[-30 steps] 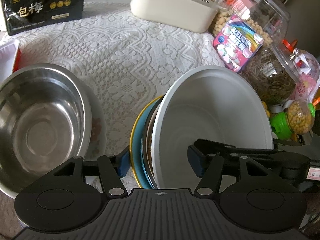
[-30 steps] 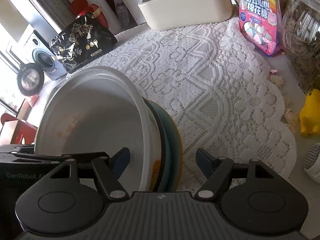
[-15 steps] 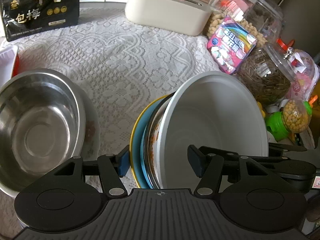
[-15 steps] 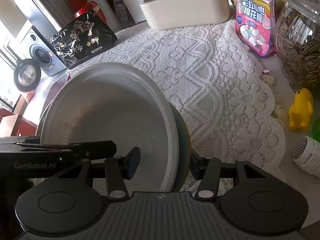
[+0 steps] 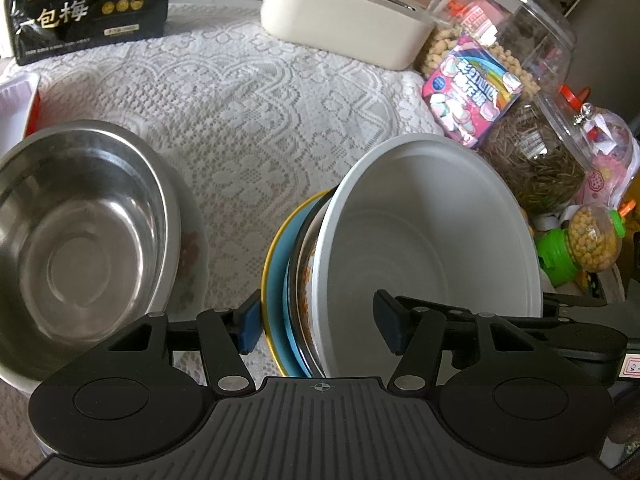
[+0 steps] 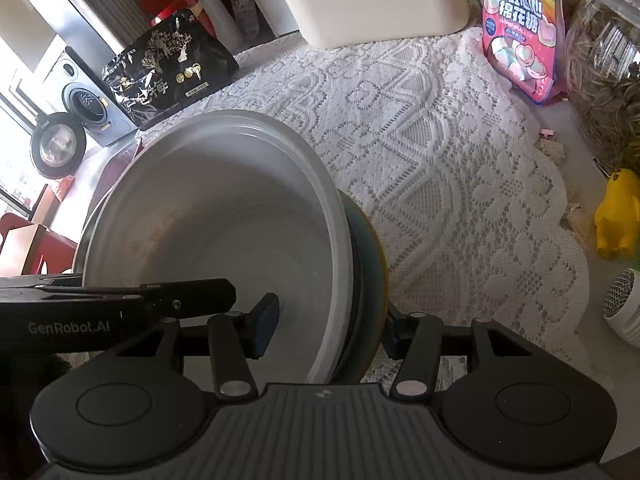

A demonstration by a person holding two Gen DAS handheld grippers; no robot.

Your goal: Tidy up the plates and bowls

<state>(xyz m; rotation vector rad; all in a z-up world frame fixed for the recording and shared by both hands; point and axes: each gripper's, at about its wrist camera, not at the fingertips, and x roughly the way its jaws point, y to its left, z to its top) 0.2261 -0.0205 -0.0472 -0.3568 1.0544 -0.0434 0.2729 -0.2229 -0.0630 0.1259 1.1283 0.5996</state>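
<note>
Both my claws are on the same tilted stack over the lace tablecloth (image 5: pixel 256 120): white bowl (image 5: pixel 432 240) on top, then a patterned bowl (image 5: pixel 306 280) and a blue plate with yellow rim (image 5: pixel 276 280). My right claw (image 6: pixel 326 328) has just clenched across the stack's edge. My left claw (image 5: pixel 320 328) straddles the opposite edge, but I can't tell if it's really pinching. The steel bowl (image 5: pixel 80 240) sits off to the left.

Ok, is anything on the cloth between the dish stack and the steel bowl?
Nothing visible: bare lace cloth separates dish stack and steel bowl, though a pale plate under that bowl juts toward the stack.
</note>
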